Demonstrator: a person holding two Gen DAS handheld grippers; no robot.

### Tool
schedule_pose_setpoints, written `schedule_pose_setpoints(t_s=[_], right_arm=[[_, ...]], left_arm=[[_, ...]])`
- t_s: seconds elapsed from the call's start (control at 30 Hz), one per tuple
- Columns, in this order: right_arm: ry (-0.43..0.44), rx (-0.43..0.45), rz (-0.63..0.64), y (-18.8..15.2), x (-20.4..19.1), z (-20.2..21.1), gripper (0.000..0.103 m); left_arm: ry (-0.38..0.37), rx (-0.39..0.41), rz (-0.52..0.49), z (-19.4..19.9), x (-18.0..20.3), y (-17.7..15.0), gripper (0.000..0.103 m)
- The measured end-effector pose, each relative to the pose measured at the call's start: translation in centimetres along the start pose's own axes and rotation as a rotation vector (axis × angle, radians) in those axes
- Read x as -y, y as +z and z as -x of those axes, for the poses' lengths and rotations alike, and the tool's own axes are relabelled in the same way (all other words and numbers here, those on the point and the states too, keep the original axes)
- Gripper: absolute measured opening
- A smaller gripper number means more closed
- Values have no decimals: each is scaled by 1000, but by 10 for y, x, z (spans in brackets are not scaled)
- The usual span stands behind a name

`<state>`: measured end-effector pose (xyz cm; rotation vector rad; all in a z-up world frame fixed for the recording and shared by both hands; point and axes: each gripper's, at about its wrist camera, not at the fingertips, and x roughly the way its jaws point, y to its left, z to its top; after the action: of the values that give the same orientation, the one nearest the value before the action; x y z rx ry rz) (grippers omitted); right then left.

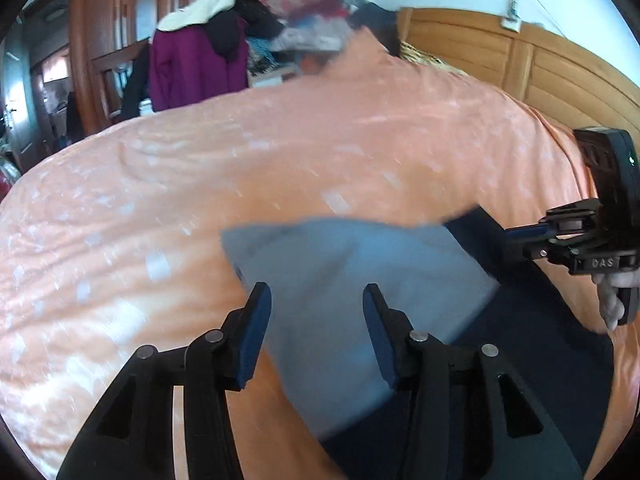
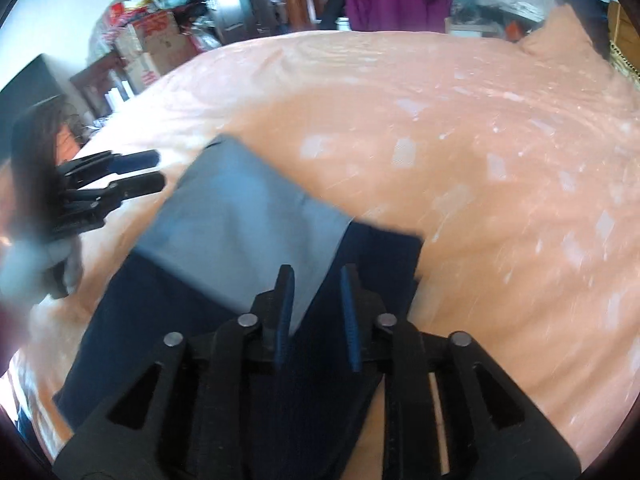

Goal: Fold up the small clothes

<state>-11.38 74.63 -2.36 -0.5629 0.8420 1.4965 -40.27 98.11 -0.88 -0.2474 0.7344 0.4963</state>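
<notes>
The grey-blue garment (image 2: 244, 216) lies flat on a navy cloth (image 2: 372, 256) on the orange bed (image 2: 480, 140), prob. spread for folding, w/ the left gripper (image 1: 316, 300) open over it & the right gripper (image 2: 316, 284) part-open, neither of the 2 gripping anything.

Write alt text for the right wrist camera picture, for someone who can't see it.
A dark navy garment with a light blue-grey panel folded over it lies on an orange bedspread. The right tool is open above the cloth near its edge; the left tool is at the left, off the cloth. The picture is blurred.
</notes>
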Motion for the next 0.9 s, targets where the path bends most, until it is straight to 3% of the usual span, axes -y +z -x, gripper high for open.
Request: schedule_pose_setpoints(t_s=[0.07, 0.13, 0.2, 0.23, 0.4, 0.5, 0.6, 0.63, 0.73, 0.83, 0.9], right_arm=[[-24, -39, -19, 8, 6, -24, 23], [-50, -125, -17, 6, 9, -53, 23], [-54, -128, -20, 4, 11, -55, 23], [-59, -120, -25, 4, 10, -49, 23], [-60, 13, 41, -16, -19, 23, 26], [-56, 41, 55, -57, -37, 63, 31], [-81, 33, 54, -108, -56, 90, 38], [-96, 25, 49, -123, -60, 92, 45], [-136, -73, 40, -174, -68, 76, 63], [-187, -34, -3, -179, -65, 86, 76], [-203, -4, -26, -171, -65, 107, 77]], left_arm=[[9, -23, -11, -17, -4, 6, 51], [25, -127, -56, -54, 3, 2, 58], [39, -210, -70, -77, 2, -10, 60], [34, -193, -53, -73, 0, -11, 60], [-23, -73, -3, -5, 3, -13, 55], [-92, -22, -48, 58, 29, -46, 57], [-154, -36, -84, 102, 56, -90, 59], [-162, -52, -105, 111, 68, -106, 63], [-107, -143, -139, 106, 90, -145, 64], [-67, -143, -103, 109, 88, -146, 69], [-39, -134, -39, 121, 83, -137, 68]])
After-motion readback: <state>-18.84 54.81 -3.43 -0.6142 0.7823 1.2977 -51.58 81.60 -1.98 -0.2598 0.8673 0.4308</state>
